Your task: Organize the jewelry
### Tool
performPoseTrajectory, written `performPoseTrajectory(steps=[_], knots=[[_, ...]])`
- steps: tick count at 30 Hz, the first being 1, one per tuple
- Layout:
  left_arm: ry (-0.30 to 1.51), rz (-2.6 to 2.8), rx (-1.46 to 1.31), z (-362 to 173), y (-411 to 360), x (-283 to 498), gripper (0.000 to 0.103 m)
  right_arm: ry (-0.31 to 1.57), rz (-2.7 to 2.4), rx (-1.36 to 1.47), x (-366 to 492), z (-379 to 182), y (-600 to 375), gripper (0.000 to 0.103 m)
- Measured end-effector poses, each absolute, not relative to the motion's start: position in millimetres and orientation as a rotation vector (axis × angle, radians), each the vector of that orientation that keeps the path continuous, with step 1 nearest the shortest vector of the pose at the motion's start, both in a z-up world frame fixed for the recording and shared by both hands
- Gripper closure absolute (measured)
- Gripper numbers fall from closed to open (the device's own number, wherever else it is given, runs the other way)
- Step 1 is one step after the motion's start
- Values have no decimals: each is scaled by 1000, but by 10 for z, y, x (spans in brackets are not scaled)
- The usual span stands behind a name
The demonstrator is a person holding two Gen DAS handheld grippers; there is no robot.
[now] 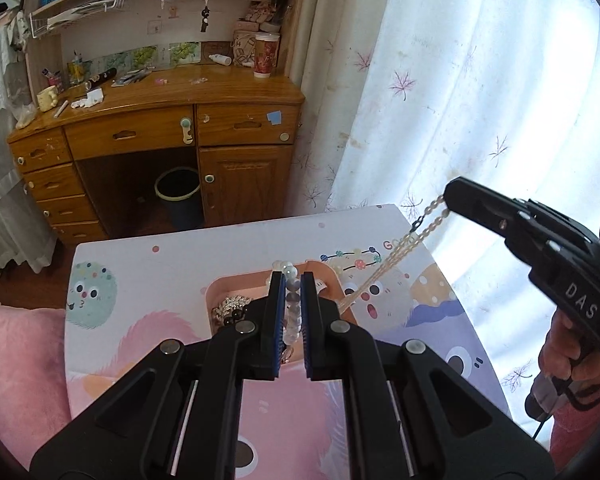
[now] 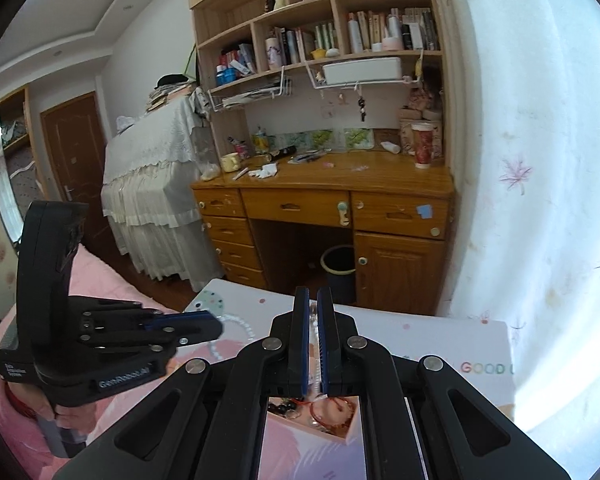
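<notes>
Two grippers are up over the cartoon-printed desk (image 1: 148,264), and both have something in their jaws. We're looking along the left gripper (image 1: 291,280) first: its jaws are pinched narrow on a bracelet of pale round beads (image 1: 293,312), the strand running between the blue pads (image 1: 277,320) and looping out just past the tips. Directly below those jaws sits the pink jewelry tray (image 1: 228,286), with a silvery piece (image 1: 232,305) and some dark beads lying in it just left of the jaws.

Off to the right and higher, the right gripper (image 1: 450,196) has its jaws clamped on a pearly chain necklace (image 1: 400,254); we see the chain hang slack from the tips, slanting down to the tray's right edge, where the lower end goes out of sight behind the left gripper.

From the right wrist view, the right gripper (image 2: 313,300) shows its jaws close together with small pale beads (image 2: 317,364) threaded between the pads. Beneath them the tray (image 2: 350,432) holds red and dark beaded pieces. The left gripper (image 2: 216,326) is left of these jaws, a white bead strand (image 2: 242,326) curving from its tip
</notes>
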State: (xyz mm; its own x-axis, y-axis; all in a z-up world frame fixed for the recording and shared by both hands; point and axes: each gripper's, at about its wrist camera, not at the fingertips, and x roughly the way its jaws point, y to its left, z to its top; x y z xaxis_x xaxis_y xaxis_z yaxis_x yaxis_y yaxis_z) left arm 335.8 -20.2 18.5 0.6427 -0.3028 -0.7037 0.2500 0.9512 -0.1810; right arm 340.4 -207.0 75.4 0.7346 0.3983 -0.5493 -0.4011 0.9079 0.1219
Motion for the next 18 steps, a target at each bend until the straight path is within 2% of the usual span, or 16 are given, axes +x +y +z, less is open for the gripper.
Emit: performPoseTrajectory(steps=[5, 10, 15, 17, 18], knots=[[845, -306, -101, -167, -177, 3513, 98, 659, 465, 10, 3486, 359, -2019, 100], [899, -261, -200, -634, -37, 3706, 98, 730, 445, -31, 3527, -269, -1966, 100], [955, -213, -177, -1061, -15, 3790, 98, 812, 419, -42, 3511, -901, -1936, 99], [980, -208, -178, -1206, -1, 3788, 94, 855, 407, -11, 3544, -1110, -1962, 95], [1009, -206, -172, -1290, -10, 3793, 82, 874, 401, -1, 3550, -1234, -1966, 82]])
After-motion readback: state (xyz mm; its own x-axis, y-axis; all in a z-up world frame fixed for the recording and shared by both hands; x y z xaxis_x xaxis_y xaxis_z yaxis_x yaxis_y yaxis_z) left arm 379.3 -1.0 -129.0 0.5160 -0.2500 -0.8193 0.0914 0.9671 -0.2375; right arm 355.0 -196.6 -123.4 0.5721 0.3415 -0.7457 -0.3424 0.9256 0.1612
